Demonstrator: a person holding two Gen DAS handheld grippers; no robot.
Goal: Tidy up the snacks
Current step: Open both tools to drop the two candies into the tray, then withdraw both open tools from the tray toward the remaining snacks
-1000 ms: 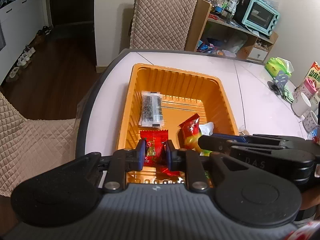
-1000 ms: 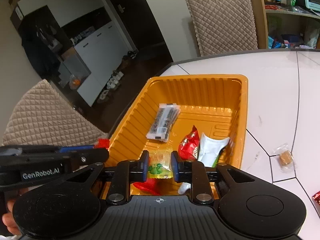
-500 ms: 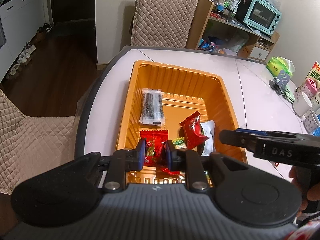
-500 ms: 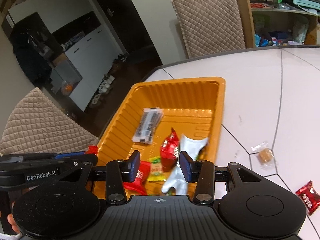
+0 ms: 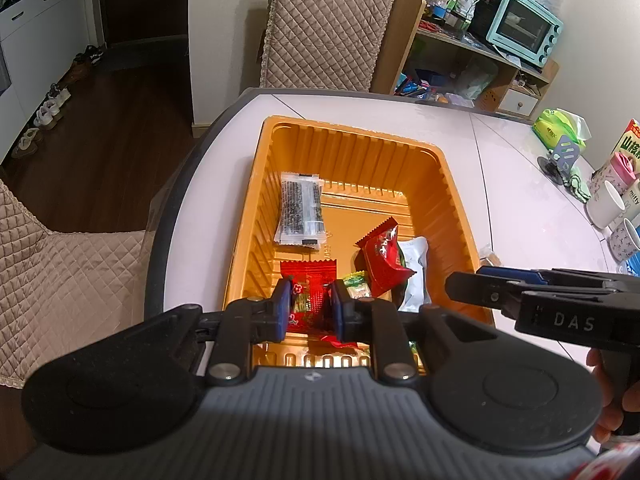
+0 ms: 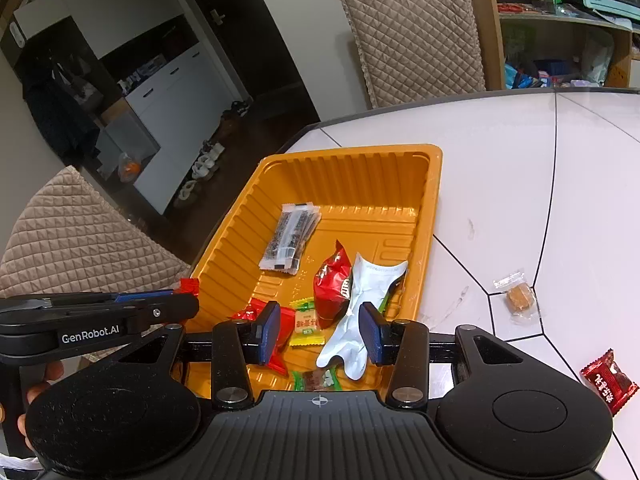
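Note:
An orange tray (image 5: pixel 352 133) (image 6: pixel 352 153) stands on the white table. In it lie a black sesame bar packet (image 5: pixel 300 214) (image 6: pixel 290 238), a red packet (image 5: pixel 384 256) (image 6: pixel 332 280), a white packet (image 5: pixel 414 276) (image 6: pixel 368 292) and a yellow-green candy (image 5: pixel 358 284) (image 6: pixel 307 322). My left gripper (image 5: pixel 308 308) (image 6: pixel 182 300) is shut on a red snack packet (image 5: pixel 308 278) (image 6: pixel 188 285) over the tray's near left corner. Above the tray's near end, my right gripper (image 6: pixel 320 328) (image 5: pixel 454 292) stands open with nothing between its pads.
On the table right of the tray lie a clear-wrapped brown cake (image 6: pixel 518 296) and a red candy (image 6: pixel 608 380). Mugs (image 5: pixel 608 204) and a green tissue pack (image 5: pixel 560 128) stand at the far right. Quilted chairs (image 5: pixel 324 24) (image 6: pixel 76 236) flank the table's rounded edge.
My right gripper opened, let go of the yellow-green candy into the tray, and drew back a little to the right. The left gripper kept still with its red packet.

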